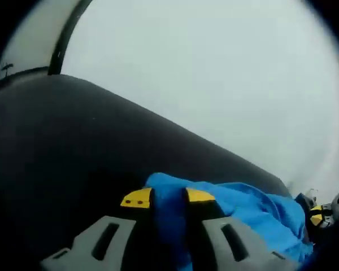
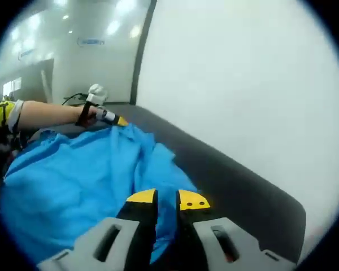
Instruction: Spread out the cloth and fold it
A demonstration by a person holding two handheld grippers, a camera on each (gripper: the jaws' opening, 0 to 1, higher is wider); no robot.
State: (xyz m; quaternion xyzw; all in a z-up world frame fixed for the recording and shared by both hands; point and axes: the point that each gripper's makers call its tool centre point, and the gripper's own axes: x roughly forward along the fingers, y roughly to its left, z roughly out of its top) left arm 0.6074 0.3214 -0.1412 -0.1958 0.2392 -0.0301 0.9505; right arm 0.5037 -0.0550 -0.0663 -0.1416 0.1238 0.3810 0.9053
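In the left gripper view, the dark tabletop (image 1: 73, 169) takes up the left and lower part, with a pale wall (image 1: 226, 73) behind it. At the bottom, the left tongs (image 1: 168, 199) are nearly closed, their yellow-tipped jaws pinching a fold of the blue cloth (image 1: 248, 209). The cloth runs off to the right along the tabletop, bunched in soft wrinkles. At the far right edge, the right tongs (image 1: 318, 215) show small, touching the other end of the cloth; how they stand cannot be told from there.

In the right gripper view, a person's forearm (image 2: 45, 114) reaches in from the left, and the left tongs (image 2: 116, 119) sit at the far upper corner of the cloth (image 2: 73, 180), which lies spread and rumpled over the left half of the tabletop (image 2: 237, 186). At the bottom, the right tongs (image 2: 166, 200) are almost shut, gripping the near edge of the cloth between yellow tips. On the back wall (image 2: 73, 56) there is a small bluish sign (image 2: 91, 41), too blurred to read. No containers are to be seen.
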